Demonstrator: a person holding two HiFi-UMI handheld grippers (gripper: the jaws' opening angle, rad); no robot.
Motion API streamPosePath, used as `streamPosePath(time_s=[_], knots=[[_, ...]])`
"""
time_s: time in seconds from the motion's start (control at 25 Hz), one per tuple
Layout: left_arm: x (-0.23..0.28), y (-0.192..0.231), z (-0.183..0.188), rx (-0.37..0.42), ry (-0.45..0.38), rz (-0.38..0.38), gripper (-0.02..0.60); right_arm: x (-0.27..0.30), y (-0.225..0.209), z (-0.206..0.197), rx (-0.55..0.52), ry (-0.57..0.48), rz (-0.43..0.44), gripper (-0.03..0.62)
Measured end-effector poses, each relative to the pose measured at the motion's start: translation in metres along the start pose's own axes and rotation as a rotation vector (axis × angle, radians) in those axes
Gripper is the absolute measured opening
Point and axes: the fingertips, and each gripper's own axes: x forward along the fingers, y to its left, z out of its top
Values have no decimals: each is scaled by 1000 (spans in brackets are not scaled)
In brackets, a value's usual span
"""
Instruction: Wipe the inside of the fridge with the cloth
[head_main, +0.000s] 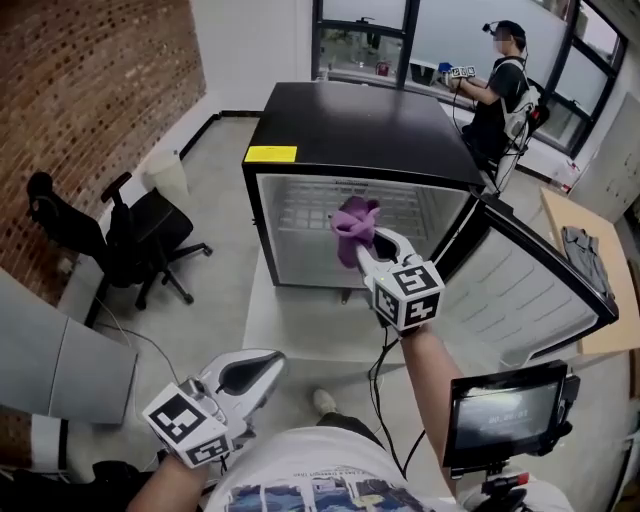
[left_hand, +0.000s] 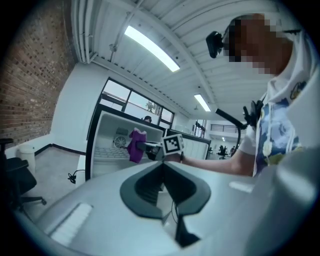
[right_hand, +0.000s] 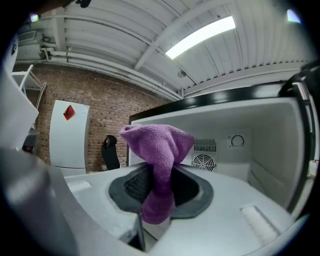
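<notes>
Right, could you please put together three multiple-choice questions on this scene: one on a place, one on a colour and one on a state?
1. Where is the cloth in relation to the fridge?
A. lying on its top
B. held in the right gripper at its open front
C. on the floor beside it

2. What colour is the cloth?
A. yellow
B. white
C. purple

3. How does the fridge door stand?
A. shut
B. swung open
C. taken off

Answers:
1 B: the right gripper view shows the jaws clamped on the cloth, with the inside of the fridge just behind it.
2 C: it shows purple in all three views.
3 B: the door hangs open at the right, and the white inside shows.
</notes>
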Motion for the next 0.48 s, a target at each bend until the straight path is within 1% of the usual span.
streamPosePath(time_s=[0.24,0.48], knots=[[28,17,13,-6,-21,35,9,83,-29,2,-42,20,40,94],[31,33,23,-8,-38,99,9,142,-41,5,-77,39,55,94]])
